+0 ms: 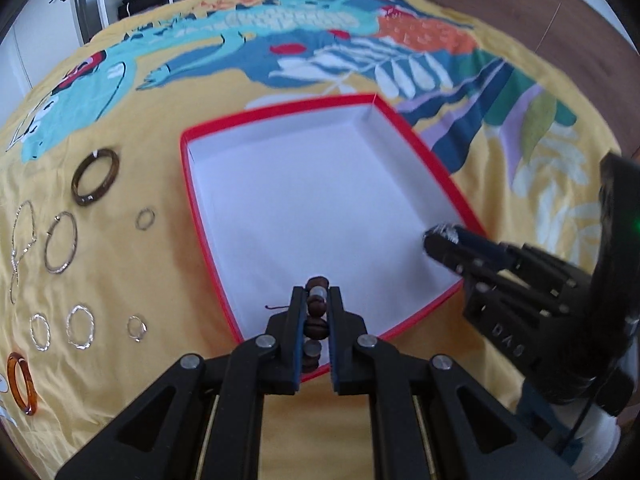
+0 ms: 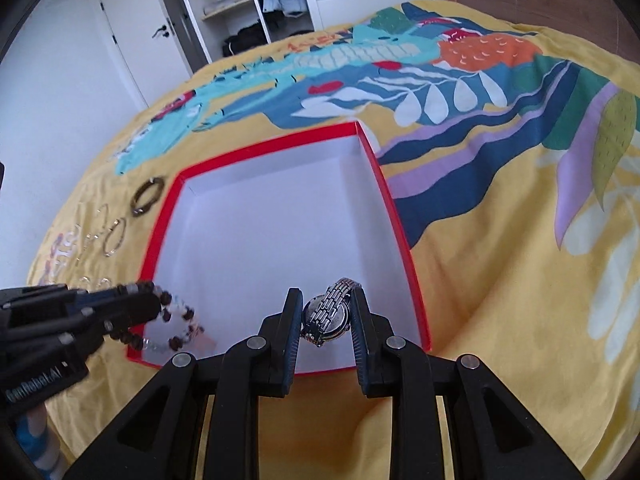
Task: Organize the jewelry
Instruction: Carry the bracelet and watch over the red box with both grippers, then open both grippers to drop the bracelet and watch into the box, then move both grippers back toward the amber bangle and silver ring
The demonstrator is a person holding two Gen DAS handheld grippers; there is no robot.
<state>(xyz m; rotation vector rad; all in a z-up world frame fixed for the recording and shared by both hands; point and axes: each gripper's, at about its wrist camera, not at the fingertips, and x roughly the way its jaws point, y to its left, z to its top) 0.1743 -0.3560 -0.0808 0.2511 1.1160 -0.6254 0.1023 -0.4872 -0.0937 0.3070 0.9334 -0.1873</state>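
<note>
A shallow white box with a red rim (image 1: 280, 110) (image 2: 264, 142) lies on the patterned yellow cloth, and nothing lies on its floor. My left gripper (image 1: 318, 292) (image 2: 158, 294) is shut on a bracelet of brown and clear beads (image 1: 316, 320) (image 2: 176, 324), which hangs over the box's near left corner. My right gripper (image 2: 326, 300) (image 1: 438, 236) is shut on a silver watch with a metal link band (image 2: 328, 312) (image 1: 446, 232), held above the box's near right part.
Loose jewelry lies on the cloth left of the box: a dark brown bangle (image 1: 95, 176) (image 2: 148, 196), an amber bangle (image 1: 22, 384), silver hoops (image 1: 61, 242), small rings (image 1: 145, 218) and a thin chain (image 1: 20, 240). Wardrobe shelves (image 2: 236, 4) stand behind.
</note>
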